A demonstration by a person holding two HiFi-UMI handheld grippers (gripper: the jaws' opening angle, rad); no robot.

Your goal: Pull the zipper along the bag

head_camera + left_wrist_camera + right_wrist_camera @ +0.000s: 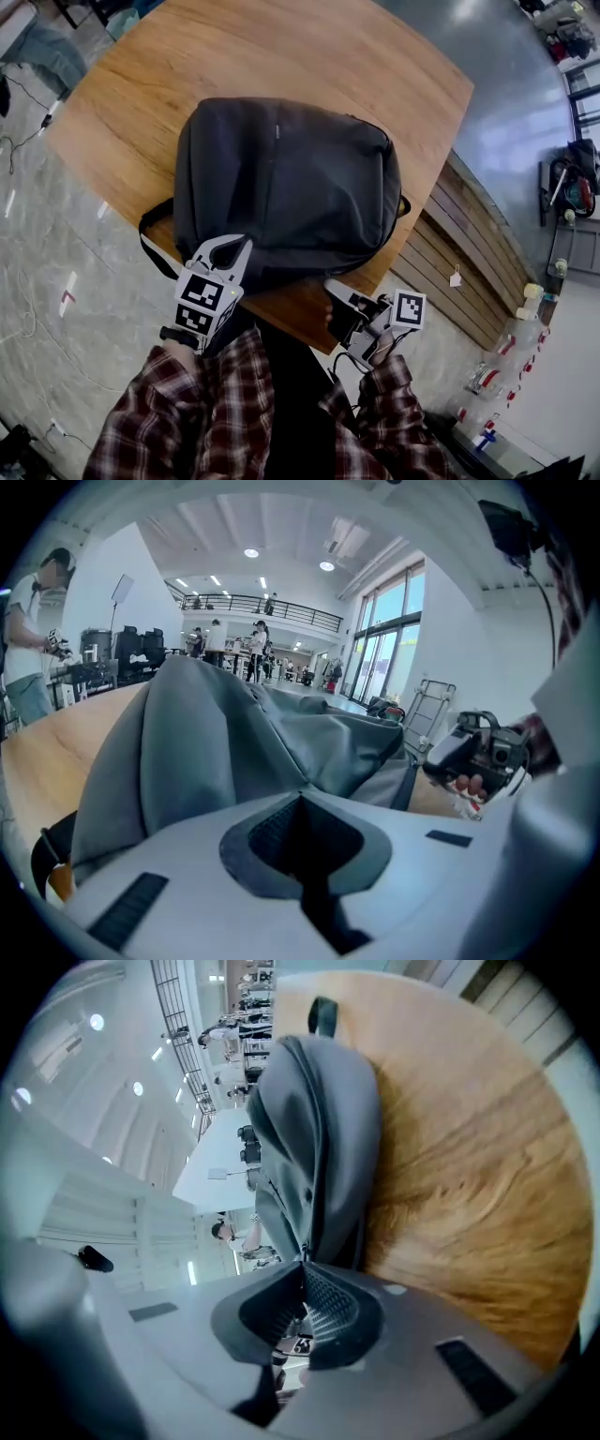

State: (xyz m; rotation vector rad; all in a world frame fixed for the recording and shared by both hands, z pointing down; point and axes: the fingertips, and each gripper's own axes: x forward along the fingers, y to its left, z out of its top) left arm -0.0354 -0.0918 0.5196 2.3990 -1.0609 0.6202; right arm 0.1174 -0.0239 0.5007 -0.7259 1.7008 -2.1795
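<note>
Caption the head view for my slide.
Dark backpack on a wooden table, left tool and right tool poised at its near edge.

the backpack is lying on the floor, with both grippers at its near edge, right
Not the floor: the backpack lies on the wooden table, as the head view shows. The left gripper and right gripper are at its near edge.

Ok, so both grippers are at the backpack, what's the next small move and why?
Probably draw the right gripper slowly along the seam. Its jaws are together at the backpack's zipper line, apparently on the zipper pull, while the left gripper, also closed, seems to pinch the near edge, steadying it.
</note>
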